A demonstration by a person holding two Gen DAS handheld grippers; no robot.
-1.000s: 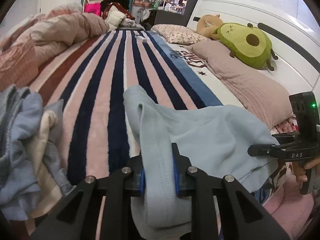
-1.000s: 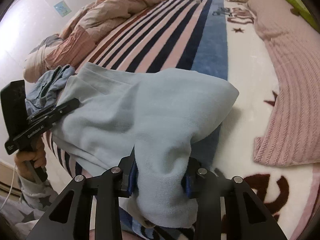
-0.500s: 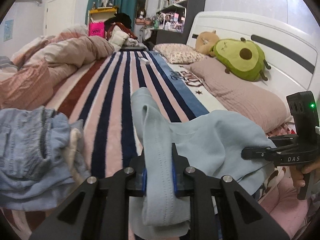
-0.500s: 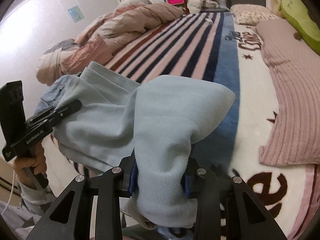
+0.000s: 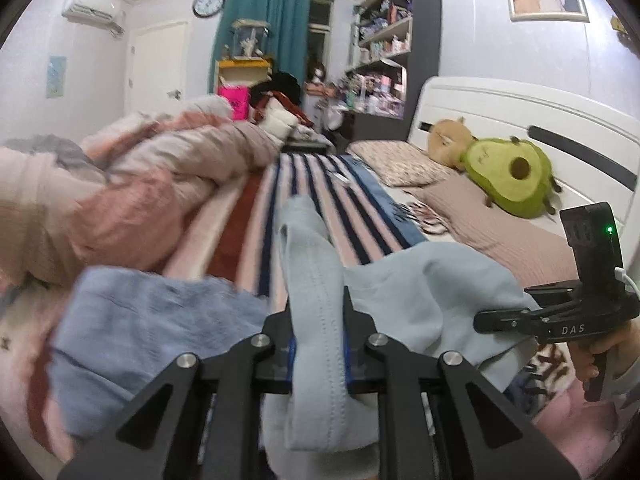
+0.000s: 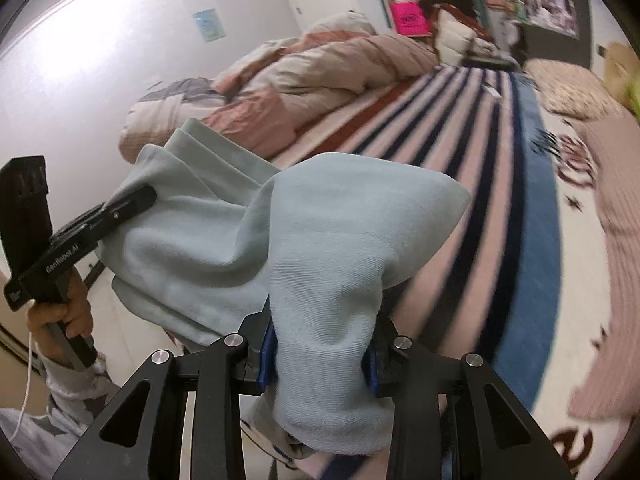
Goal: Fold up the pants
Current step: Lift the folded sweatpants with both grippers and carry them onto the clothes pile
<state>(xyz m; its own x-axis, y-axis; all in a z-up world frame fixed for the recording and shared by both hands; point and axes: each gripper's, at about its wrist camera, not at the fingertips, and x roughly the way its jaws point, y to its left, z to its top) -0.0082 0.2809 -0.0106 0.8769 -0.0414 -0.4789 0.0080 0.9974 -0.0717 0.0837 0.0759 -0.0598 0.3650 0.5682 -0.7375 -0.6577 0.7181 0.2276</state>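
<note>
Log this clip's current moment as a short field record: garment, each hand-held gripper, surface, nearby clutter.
garment: light blue pants, bunched and lifted off the bed, not yet folded
left hand-held gripper: shut on a stitched band of the pants
right hand-held gripper: shut on a thick bunch of the pants
surface: striped blanket on the bed
nearby clutter: blue-grey clothes pile to the left, rumpled pink comforter, avocado plush at the headboard
image quality: motion blur at the edges

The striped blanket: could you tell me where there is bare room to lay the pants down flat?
The striped blanket lies bare between the bunched quilt and the pink pillow. Near the left gripper, a blue clothes pile crowds the edge.
</note>
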